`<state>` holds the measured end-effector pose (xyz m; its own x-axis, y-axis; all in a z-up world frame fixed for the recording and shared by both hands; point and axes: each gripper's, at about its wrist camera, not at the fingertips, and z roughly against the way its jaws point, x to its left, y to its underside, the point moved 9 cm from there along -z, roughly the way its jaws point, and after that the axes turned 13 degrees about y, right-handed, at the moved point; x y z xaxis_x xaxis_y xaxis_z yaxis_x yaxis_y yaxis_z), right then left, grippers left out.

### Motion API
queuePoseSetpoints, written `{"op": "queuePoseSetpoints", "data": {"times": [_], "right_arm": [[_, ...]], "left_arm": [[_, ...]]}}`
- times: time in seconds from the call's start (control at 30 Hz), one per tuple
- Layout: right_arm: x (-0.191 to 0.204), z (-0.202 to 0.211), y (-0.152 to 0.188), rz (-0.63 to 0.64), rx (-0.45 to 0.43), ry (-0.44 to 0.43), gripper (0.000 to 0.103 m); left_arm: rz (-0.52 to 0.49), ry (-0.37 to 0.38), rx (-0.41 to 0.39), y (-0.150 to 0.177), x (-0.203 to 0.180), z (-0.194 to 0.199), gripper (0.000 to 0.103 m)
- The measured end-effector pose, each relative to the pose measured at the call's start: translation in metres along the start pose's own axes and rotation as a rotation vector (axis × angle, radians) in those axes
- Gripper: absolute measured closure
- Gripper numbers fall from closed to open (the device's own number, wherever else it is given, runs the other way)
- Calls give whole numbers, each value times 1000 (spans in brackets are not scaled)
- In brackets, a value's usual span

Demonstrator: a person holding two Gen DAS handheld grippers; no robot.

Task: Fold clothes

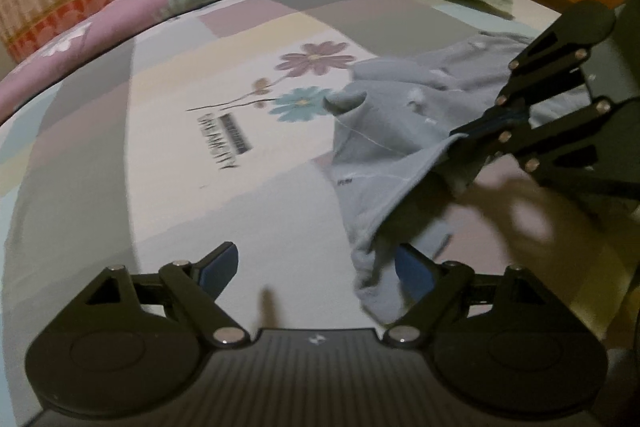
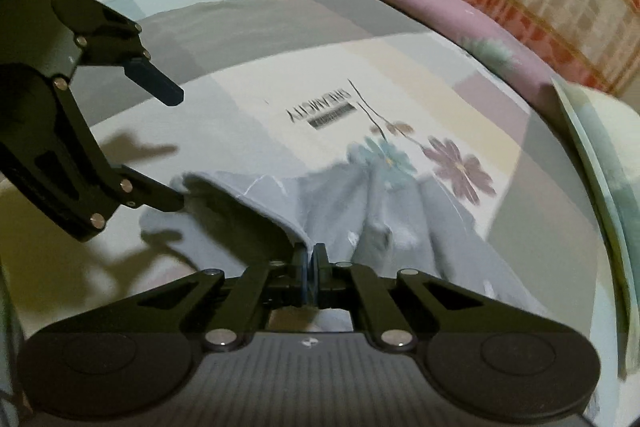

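Garment (image 2: 384,219), soft pale grey-blue cloth with tiny white marks, has its edge pinched between the closed pads of the right gripper (image 2: 310,267) and lifted; its rumpled length runs away toward the printed flowers. Left gripper (image 1: 316,267) stands wide, a hanging fold against one blue pad. Underneath, smooth pastel-checked bedsheet (image 1: 160,147)

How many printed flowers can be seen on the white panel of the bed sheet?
3. A purple flower, a blue flower below it beside the grey garment, and a small brown one left of them. The garment may hide more.
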<state>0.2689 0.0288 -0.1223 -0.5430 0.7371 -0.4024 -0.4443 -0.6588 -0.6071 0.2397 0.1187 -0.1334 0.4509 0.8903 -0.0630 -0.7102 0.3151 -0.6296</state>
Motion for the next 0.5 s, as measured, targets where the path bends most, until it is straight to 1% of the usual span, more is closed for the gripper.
{"op": "queuePoseSetpoints", "data": {"times": [0.2,0.3,0.4,0.5], "right_arm": [[-28,10,46,-54,91,52,100],[-39,12,63,-98,129,45,99],[-42,12,71,-139,141,26,99],[-40,18,71,-179,128,3,92]], "left_arm": [[-28,51,13,-3,-26,-7,17],[-31,74,18,-3,-35,-11,17],[-23,85,23,-2,-41,-19,17],[2,84,19,0,-43,-29,17]]}}
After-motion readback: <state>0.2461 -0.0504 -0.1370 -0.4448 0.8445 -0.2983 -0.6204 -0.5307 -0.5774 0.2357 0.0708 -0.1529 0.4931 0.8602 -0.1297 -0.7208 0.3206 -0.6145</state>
